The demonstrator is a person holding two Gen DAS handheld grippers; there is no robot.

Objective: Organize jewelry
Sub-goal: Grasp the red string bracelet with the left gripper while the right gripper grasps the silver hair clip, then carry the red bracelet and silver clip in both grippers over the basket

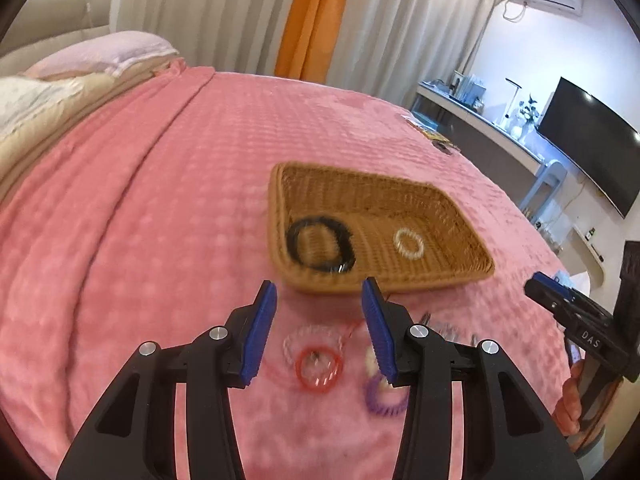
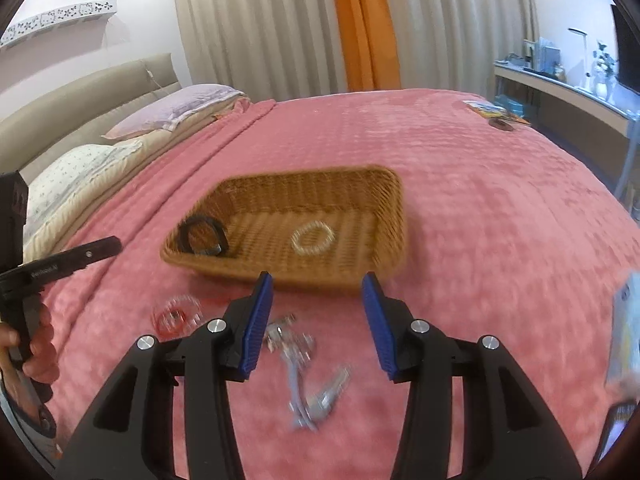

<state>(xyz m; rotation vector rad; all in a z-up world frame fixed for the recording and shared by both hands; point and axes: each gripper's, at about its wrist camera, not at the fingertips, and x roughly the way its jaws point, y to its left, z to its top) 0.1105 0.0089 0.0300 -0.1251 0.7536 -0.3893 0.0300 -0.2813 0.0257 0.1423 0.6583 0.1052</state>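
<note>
- A rectangular wicker basket (image 1: pixel 440 208) stands on the pink blanket (image 1: pixel 160 220), just ahead of both claws.
- Inside the basket lie two things: a black bracelet (image 1: pixel 320 246) in the near left corner, partly leaning against the wall, and a white bead bracelet (image 1: pixel 408 243) flat on the floor of the basket, more to the right. They are apart from each other.
- In the right wrist view the same basket (image 2: pixel 392 216) shows the black bracelet (image 2: pixel 202 236) at the left end and the white bead bracelet (image 2: pixel 313 237) near the middle.
- The left claw (image 1: pixel 319 330) is wide open and holds nothing. It hangs above the blanket, and its blue pads (image 1: pixel 260 332) stand far apart.
- Below and between its fingers lies a red ring-shaped band (image 1: pixel 319 369), overlapping a clear coiled hair tie (image 1: pixel 308 340). A purple coiled hair tie (image 1: pixel 380 398) lies on the blanket partly behind the right finger of this claw.
- The right claw (image 2: pixel 318 326) is also wide open and empty, above the blanket.
- Below and between its fingers lies a blurred heap of silver metal jewelry (image 2: pixel 308 372); I cannot tell the single pieces.
- To the left of the right claw, the red band and the clear hair tie (image 2: pixel 176 314) lie together on the blanket, near the front edge of the basket.
</note>
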